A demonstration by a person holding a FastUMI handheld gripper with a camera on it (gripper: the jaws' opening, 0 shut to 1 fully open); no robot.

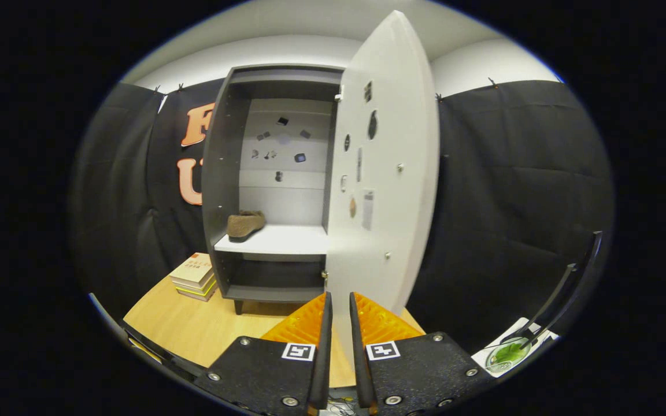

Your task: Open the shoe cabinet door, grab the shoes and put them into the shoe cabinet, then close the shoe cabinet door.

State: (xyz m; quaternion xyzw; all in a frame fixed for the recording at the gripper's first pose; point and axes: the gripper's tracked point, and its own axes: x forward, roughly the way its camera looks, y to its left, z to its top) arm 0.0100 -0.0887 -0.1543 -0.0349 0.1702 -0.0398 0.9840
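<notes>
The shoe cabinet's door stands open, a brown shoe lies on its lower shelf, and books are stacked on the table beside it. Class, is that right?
Not quite. In the gripper view the brown shoe lies on the middle white shelf, not the lower one. The door stands open, and the books are stacked beside the shoe cabinet. The gripper is nearly shut, holding nothing.

White door [388, 173] on a grey shoe cabinet [217, 190], brown shoe [245, 224] inside, pale wood table [194, 329].

Gripper-mounted fisheye, low, facing open shoe cabinet [269, 190] nearby
</notes>
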